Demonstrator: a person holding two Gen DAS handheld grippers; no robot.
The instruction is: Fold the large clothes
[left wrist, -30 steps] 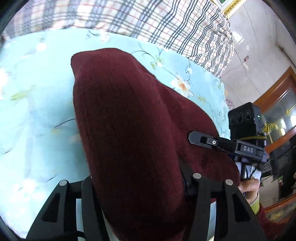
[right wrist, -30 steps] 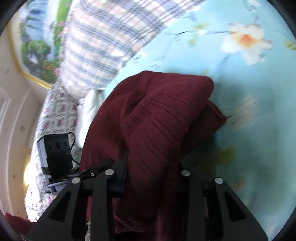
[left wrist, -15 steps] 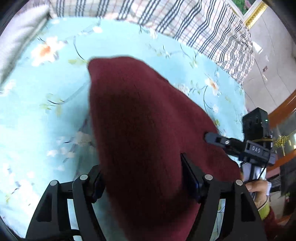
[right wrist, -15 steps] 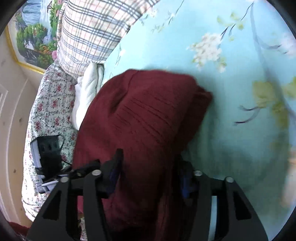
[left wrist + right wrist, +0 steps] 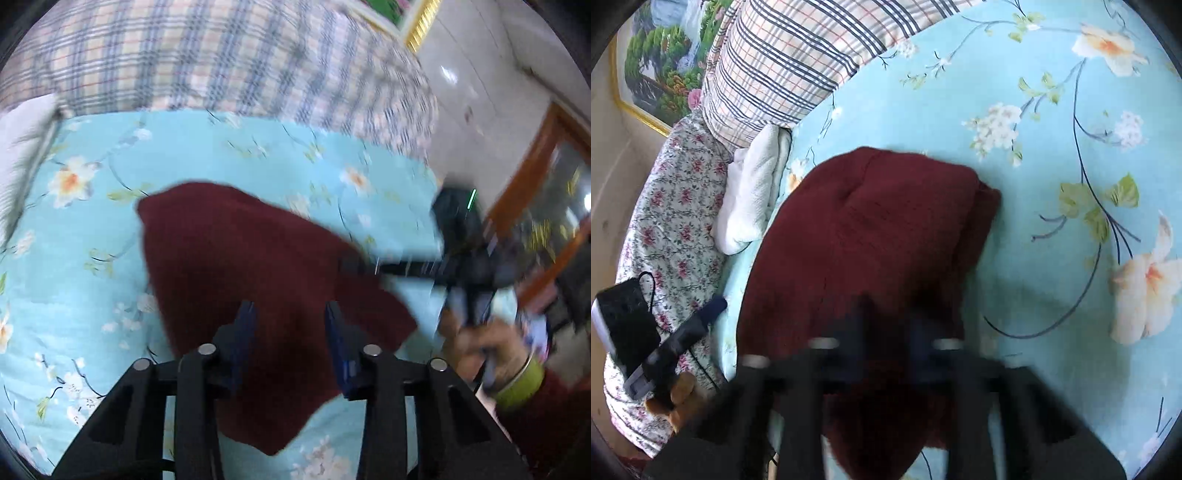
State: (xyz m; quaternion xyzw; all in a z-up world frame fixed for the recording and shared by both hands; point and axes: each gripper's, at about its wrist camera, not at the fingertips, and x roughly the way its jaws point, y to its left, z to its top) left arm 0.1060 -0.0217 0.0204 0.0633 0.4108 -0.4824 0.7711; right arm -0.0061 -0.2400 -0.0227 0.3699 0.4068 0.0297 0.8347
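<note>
A dark red knitted garment (image 5: 258, 280) lies folded in a flat bundle on the light blue flowered bedsheet (image 5: 74, 258). It also shows in the right wrist view (image 5: 871, 240). My left gripper (image 5: 290, 314) is open above the garment's near part, with nothing between its blue-padded fingers. My right gripper (image 5: 886, 314) is blurred, stands open over the garment's near end and holds nothing. The right gripper also shows in the left wrist view (image 5: 461, 273), blurred, at the garment's right edge, and the left gripper shows at the left of the right wrist view (image 5: 665, 347).
A plaid pillow (image 5: 221, 59) lies at the head of the bed, also seen in the right wrist view (image 5: 798, 55). A white folded cloth (image 5: 753, 188) and a floral quilt (image 5: 672, 206) lie left of the garment. A wooden cabinet (image 5: 535, 184) stands at right.
Both grippers have let go of the red garment and opened. It has dropped from a lifted drape onto the sheet. Both grippers have pulled back from it.
</note>
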